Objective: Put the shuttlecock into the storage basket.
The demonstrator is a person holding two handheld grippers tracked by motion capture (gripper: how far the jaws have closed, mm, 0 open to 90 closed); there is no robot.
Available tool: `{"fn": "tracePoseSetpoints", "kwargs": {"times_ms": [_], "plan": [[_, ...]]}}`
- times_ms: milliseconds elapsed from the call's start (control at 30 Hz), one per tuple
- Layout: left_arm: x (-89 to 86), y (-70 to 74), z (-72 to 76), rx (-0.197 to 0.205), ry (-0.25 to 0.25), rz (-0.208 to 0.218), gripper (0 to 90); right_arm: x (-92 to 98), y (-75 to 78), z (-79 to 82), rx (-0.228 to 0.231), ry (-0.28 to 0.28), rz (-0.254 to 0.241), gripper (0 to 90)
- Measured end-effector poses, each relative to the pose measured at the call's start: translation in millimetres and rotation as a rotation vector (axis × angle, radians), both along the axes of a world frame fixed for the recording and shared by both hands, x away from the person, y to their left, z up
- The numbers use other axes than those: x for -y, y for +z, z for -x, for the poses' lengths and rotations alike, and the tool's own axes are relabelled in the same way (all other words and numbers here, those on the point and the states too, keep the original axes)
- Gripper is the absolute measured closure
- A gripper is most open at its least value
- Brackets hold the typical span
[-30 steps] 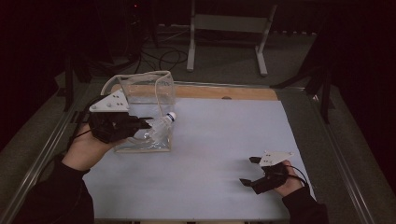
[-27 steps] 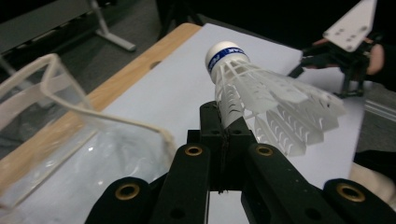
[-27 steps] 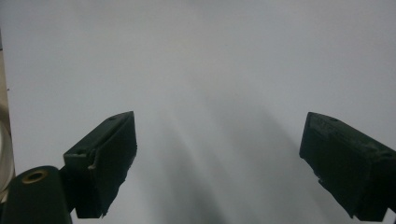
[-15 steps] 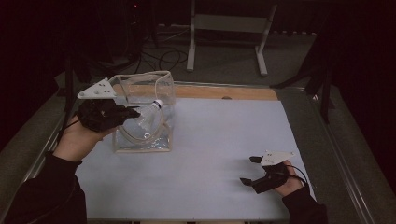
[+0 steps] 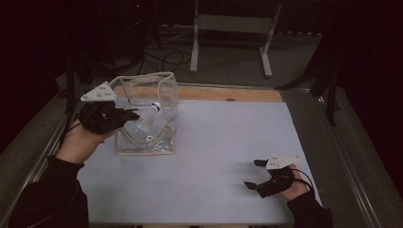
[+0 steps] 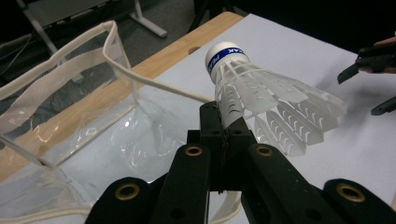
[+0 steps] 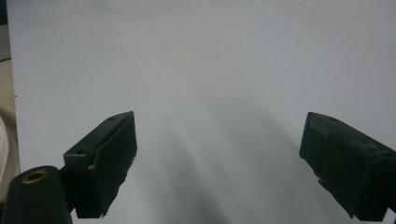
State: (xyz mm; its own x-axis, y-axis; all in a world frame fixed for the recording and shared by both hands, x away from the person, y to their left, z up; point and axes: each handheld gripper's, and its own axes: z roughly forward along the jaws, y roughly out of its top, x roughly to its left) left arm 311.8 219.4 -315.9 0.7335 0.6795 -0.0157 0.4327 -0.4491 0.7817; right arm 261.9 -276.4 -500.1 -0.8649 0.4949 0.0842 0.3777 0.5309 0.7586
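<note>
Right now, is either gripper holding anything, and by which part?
Left gripper pinches the white plastic shuttlecock by its skirt edge; the right gripper is open and empty.

We see a white sheet (image 5: 228, 156) spread over most of the table, with a strip of bare wooden table edge (image 5: 237, 93) showing along its far side. A metal rail (image 5: 354, 166) runs down the table's right side. Beyond the table, on the dim grey floor (image 5: 228, 66), we make out a light metal stand (image 5: 233, 28) on two splayed legs and dark cables (image 5: 164, 54) trailing beside it.
</note>
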Motion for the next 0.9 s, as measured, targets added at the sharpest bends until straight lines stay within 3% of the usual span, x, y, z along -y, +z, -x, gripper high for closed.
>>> {"fn": "tracePoseSetpoints", "kwargs": {"times_ms": [467, 900], "plan": [[0.4, -19.2, -8.0, -0.057, 0.035, -0.039, 90.0, -1.3, -4.3, 1.1, -0.016, 0.01, -0.005, 10.6], [3.8, -28.5, -11.7, -0.096, 0.043, -0.069, 90.0, -0.3, -3.3, 1.1, -0.019, 0.013, -0.01, 10.7]]}}
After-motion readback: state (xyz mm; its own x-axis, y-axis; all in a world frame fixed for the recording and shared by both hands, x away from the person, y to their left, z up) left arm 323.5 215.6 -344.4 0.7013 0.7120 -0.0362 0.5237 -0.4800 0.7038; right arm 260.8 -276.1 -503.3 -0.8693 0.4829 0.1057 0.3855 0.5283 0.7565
